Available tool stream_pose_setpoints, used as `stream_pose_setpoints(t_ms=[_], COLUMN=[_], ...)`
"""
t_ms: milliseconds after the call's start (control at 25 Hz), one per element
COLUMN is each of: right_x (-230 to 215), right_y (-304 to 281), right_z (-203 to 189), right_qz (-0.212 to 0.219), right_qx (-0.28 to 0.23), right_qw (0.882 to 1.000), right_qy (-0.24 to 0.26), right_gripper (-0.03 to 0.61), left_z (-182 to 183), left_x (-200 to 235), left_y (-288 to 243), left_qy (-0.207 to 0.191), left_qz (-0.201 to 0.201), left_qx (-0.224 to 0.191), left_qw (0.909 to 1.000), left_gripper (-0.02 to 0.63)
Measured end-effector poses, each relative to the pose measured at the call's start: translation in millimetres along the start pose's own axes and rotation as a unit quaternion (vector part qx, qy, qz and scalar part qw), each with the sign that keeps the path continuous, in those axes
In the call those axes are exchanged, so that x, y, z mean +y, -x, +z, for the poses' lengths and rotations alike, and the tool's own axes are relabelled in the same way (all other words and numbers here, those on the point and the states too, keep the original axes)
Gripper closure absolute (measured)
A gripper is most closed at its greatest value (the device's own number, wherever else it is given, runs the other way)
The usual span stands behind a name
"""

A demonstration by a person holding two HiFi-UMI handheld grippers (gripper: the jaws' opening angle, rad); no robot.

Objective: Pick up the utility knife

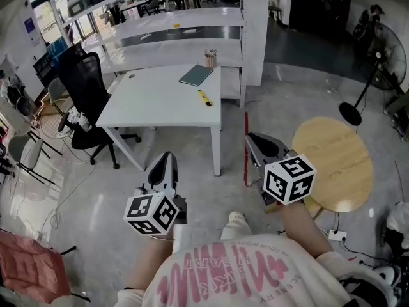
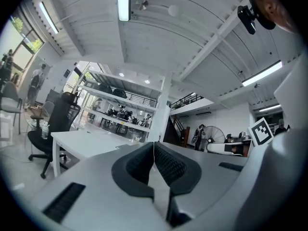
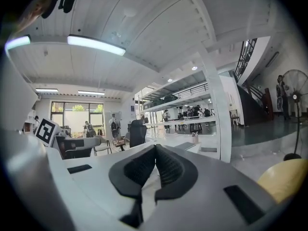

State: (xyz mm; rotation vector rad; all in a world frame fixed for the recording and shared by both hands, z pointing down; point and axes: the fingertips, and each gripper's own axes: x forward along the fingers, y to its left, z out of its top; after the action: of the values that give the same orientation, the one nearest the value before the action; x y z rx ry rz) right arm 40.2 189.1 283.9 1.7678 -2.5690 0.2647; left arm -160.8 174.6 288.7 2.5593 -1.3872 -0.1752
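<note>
A yellow utility knife (image 1: pixel 204 98) lies near the front right edge of the white table (image 1: pixel 153 101) in the head view. Both grippers hang over the floor well short of the table. My left gripper (image 1: pixel 168 159) is shut with nothing between its jaws, and its tip (image 2: pixel 153 144) points level toward the table. My right gripper (image 1: pixel 250 139) is also shut and empty, with its tip (image 3: pixel 155 147) aimed at the table and shelving. The knife is too small to make out in either gripper view.
A dark green notebook (image 1: pixel 196 75) and a pen cup (image 1: pixel 210 57) rest on the table's far side. A black office chair (image 1: pixel 86 98) stands left of the table. A round wooden table (image 1: pixel 335 162) sits at the right, white shelving (image 1: pixel 192 18) behind, and a floor fan (image 1: pixel 358 101) far right.
</note>
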Motion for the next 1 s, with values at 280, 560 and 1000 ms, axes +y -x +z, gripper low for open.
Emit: stream_pose_setpoints(t_ms=[280,560,1000], right_x=[-11,-51,-130], right_y=[-52,-120,-251], right_z=[-16,-14,32], right_qz=[0.019,0.034,0.069], right_qx=[0.022,0.033,0.033], right_qw=[1.000,0.999,0.997], right_qy=[0.010,-0.004,0.014], right_gripper=[0.561,0.561,0.561], left_z=[-13,-10,21], left_x=[40,67,106], left_y=[-31,-96,-233], left_qy=[0.030,0.035,0.043], left_qz=[0.034,0.045,0.067], left_qx=[0.012,0.009,-0.022], left_qw=[0.9989,0.9983,0.9966], left_gripper=[0.591,0.591,0.591])
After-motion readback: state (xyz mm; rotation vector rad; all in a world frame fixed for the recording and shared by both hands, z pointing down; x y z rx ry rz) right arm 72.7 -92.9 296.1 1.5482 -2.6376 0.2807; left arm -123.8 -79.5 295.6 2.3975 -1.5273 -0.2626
